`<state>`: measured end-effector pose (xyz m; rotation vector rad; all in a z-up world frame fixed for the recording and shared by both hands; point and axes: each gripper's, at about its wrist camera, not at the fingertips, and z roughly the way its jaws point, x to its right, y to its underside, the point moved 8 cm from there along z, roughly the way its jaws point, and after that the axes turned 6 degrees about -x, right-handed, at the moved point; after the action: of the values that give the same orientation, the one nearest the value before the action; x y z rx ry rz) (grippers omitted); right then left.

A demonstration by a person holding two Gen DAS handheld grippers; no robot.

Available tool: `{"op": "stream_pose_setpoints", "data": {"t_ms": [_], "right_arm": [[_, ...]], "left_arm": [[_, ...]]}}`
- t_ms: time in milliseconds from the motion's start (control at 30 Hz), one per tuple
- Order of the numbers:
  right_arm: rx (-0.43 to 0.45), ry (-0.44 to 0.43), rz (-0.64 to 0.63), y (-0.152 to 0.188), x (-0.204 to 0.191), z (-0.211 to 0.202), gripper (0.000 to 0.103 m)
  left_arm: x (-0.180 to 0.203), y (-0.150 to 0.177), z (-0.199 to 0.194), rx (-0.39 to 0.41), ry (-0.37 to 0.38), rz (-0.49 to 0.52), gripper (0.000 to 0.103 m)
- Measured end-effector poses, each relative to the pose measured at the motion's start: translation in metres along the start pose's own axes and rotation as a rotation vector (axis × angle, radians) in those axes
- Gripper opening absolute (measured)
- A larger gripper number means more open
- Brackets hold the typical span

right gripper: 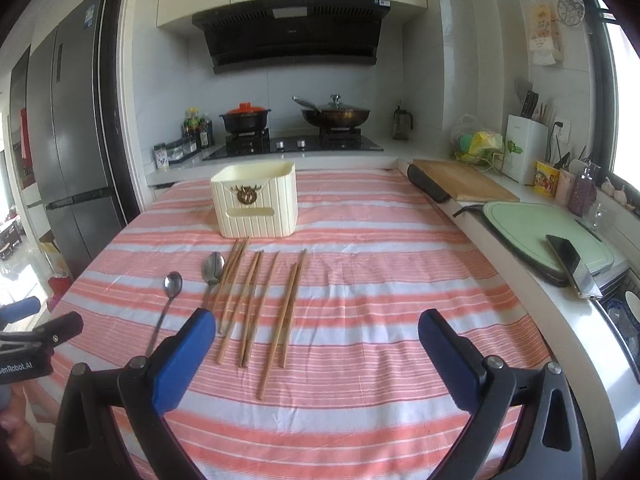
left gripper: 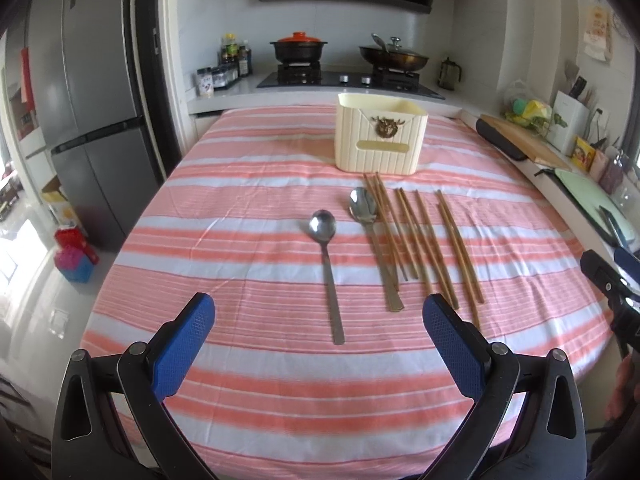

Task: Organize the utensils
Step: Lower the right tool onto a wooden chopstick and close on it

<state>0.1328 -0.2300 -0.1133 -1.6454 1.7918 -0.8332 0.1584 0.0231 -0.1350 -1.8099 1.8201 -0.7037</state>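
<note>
Left wrist view: utensils laid out, nothing yet gripped.
Spoons [left gripper: 325, 256] and chopsticks [left gripper: 424, 240] are spread before the cream holder [left gripper: 378, 136], presumably for sorting; left gripper [left gripper: 319, 334] and right gripper [right gripper: 317, 340] are held wide, empty.

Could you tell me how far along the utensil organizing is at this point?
Nothing looks done yet. Both spoons and the chopsticks lie on the striped cloth in front of the cream holder. The left gripper and right gripper are open, holding nothing. Everything remains to be placed.
</note>
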Motion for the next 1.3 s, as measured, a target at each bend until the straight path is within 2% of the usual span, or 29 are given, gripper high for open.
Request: {"op": "stream_pose_setpoints", "data": {"t_ms": [200,367,500,600,800,1033,1133,1300], "right_arm": [[-0.095,-0.031,0.040,0.000,0.014,0.040,0.103],[-0.132,-0.038,0.011,-0.004,0.010,0.064,0.100],[-0.189,-0.059,-0.038,-0.002,-0.002,0.094,0.081],[-0.247,-0.087,-0.058,0.004,-0.011,0.121,0.060],[-0.330,-0.138,-0.049,0.015,-0.023,0.156,0.039],[-0.395,-0.148,-0.066,0.021,-0.028,0.181,0.022],[-0.425,-0.150,-0.072,0.026,-0.030,0.187,0.020],[-0.426,-0.120,-0.107,0.025,-0.035,0.192,0.010]], "left_arm": [[-0.012,-0.008,0.040,-0.063,-0.007,-0.040,0.103],[-0.020,-0.012,0.061,-0.087,-0.004,-0.062,0.103],[-0.021,-0.015,0.078,-0.110,-0.003,-0.062,0.103],[-0.019,-0.015,0.091,-0.129,-0.006,-0.055,0.103],[-0.014,-0.010,0.114,-0.173,-0.018,-0.042,0.103],[-0.014,-0.009,0.130,-0.202,-0.028,-0.037,0.103],[-0.013,-0.008,0.132,-0.206,-0.035,-0.028,0.103],[-0.012,-0.004,0.136,-0.219,-0.042,-0.025,0.103]]}}
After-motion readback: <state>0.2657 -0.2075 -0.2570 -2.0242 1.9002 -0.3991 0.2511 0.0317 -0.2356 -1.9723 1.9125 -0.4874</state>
